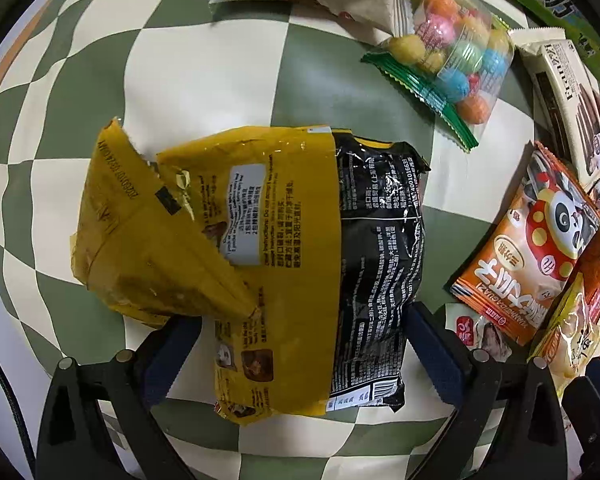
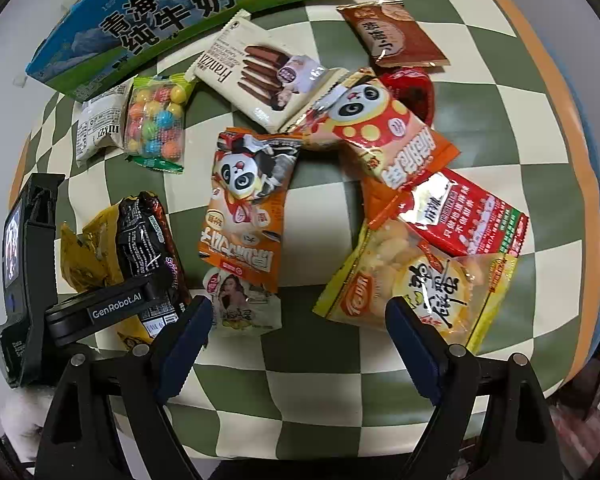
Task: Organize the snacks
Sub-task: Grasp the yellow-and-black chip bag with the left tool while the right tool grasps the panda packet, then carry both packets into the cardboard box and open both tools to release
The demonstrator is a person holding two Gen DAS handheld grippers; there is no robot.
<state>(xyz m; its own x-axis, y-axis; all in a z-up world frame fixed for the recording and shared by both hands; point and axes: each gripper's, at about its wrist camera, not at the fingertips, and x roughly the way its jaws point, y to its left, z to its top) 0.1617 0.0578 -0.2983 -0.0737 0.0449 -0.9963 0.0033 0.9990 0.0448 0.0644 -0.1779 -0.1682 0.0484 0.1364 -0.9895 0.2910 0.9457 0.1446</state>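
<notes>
On the checked green-and-cream surface [image 2: 320,396], seen from the right wrist and read left to right, the left gripper [image 1: 300,344] stands over a yellow-and-black snack bag [image 1: 300,240]. In its own view the bag lies between its jaws, whose blue pads sit at the bag's two sides; whether they press on it cannot be told. A band on that gripper reads "GenRobot.AI".

Farther back, a blue-and-green milk carton [image 2: 172,12] carries large Chinese characters. Below it lie a white packet [image 2: 98,126] and, touching it, a clear bag of coloured candy balls [image 2: 156,124] with a green sealed edge. Next comes a cream biscuit pack [image 2: 256,76] printed "Franzzi", picturing chocolate-coated wafers.

In the middle an orange panda packet [image 2: 248,208] overlaps a small white packet with a portrait [image 2: 244,304]. The right gripper [image 2: 298,344] hangs with its jaws wide and released, nothing between them; the portrait packet lies just beside its left pad, and a yellow rice-cracker bag [image 2: 416,280] lies under its right pad.

Right of centre, a second panda packet [image 2: 380,128] rests on a red packet with white Chinese writing [image 2: 468,216]. A brown packet [image 2: 396,36] lies farthest back.
</notes>
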